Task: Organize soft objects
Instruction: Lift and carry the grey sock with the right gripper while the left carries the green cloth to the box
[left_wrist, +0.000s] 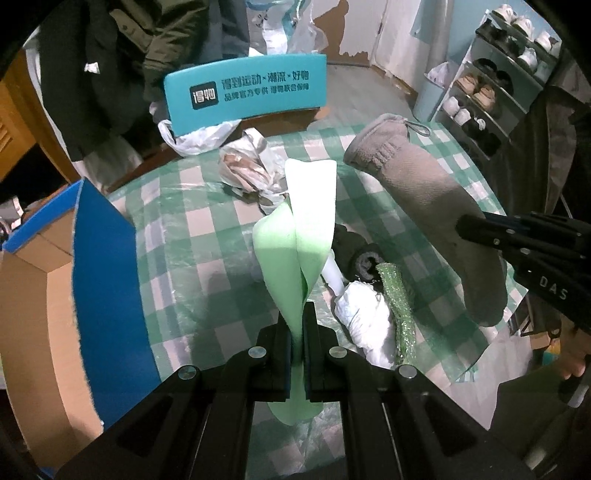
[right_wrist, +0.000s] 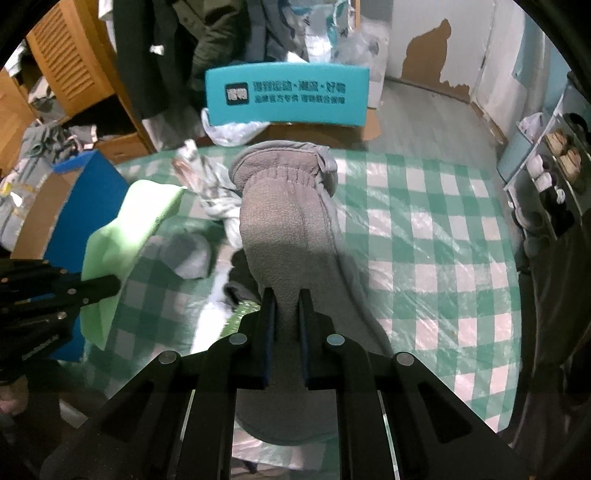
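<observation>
My left gripper (left_wrist: 297, 314) is shut on a folded light green foam sheet (left_wrist: 303, 236), which stands up above the checked table (left_wrist: 207, 221). In the right wrist view the same green foam sheet (right_wrist: 125, 236) and the left gripper (right_wrist: 110, 284) show at the left. My right gripper (right_wrist: 286, 299) is shut on a grey fleece mitten (right_wrist: 280, 229), lifted off the table; the grey mitten (left_wrist: 424, 192) hangs from the right gripper (left_wrist: 461, 225) in the left wrist view. On the table lie a white cloth bundle (left_wrist: 364, 314), a green glittery strip (left_wrist: 400, 306) and a dark rolled sock (left_wrist: 364, 258).
A cardboard box with a blue flap (left_wrist: 107, 280) stands at the table's left edge. A crumpled plastic-wrapped bundle (left_wrist: 247, 166) lies at the far side, before a teal box lid (left_wrist: 247, 92). A shoe rack (left_wrist: 491, 92) stands at the right. A hand (left_wrist: 574, 363) grips the right tool.
</observation>
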